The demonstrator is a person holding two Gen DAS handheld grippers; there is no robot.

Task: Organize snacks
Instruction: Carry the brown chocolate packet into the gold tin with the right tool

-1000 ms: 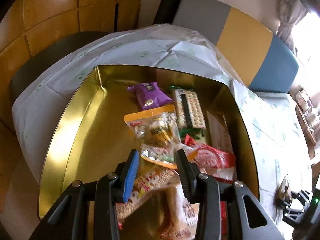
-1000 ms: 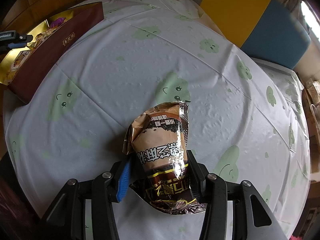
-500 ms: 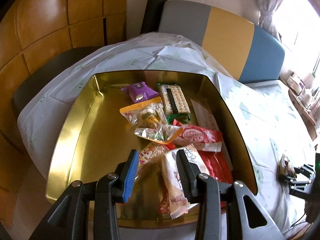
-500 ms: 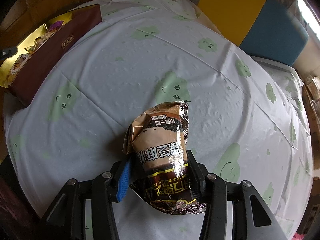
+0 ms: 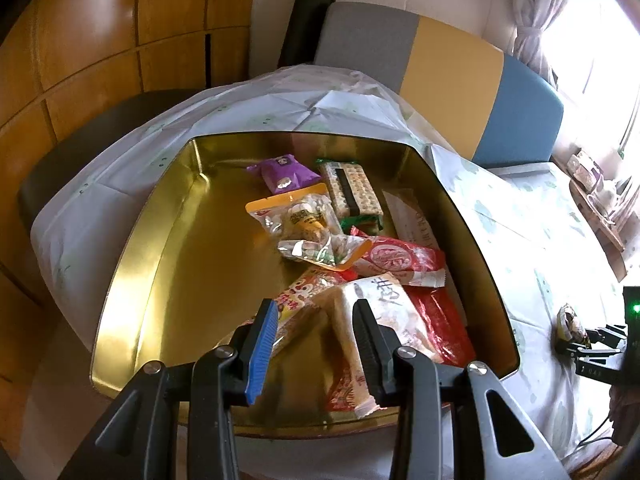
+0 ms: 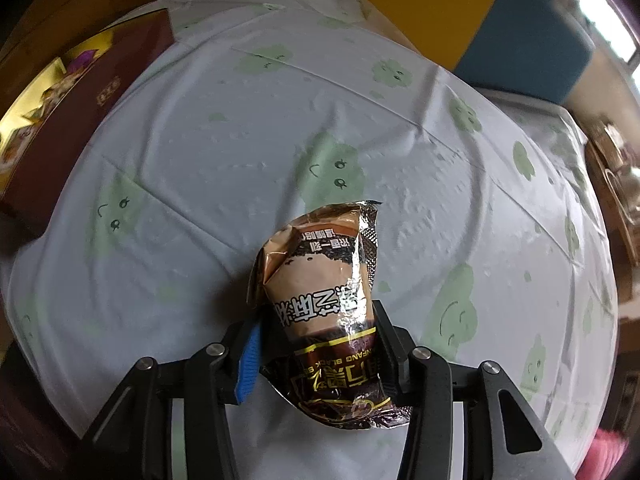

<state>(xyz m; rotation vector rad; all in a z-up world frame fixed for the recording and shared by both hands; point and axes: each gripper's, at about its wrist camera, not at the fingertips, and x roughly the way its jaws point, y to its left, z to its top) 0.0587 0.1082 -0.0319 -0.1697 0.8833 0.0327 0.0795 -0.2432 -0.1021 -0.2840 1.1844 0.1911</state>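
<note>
The surface (image 6: 248,128), under a pale cloth printed with green smiling shapes, fills the right wrist view. At its 10 o'clock edge the gold-lined tin (image 6: 120,76) is seen, dark red on its outer wall; in the left wrist view the same tin (image 5: 160,240) takes up the centre, with its snacks gathered toward 3 o'clock. Among them a white packet (image 5: 384,312) lies with its long axis running from 12 to 6 o'clock, beside a red packet (image 5: 400,258) set crosswise and a purple packet (image 5: 282,172) at the far end.

The brown foil snack bag (image 6: 324,292) is held on the cloth by the right gripper (image 6: 316,336), whose pads are pressed against its sides near the lower end; its long axis runs from 6 toward 12 o'clock, the crimped far end pointing slightly to 1 o'clock.

The left gripper (image 5: 314,320) is held above the near part of the tin with its jaws parted and nothing between them.

Compared with a second ago, more of the tin's near rim is now taken in by the left wrist view, while the bag is unchanged in place.
</note>
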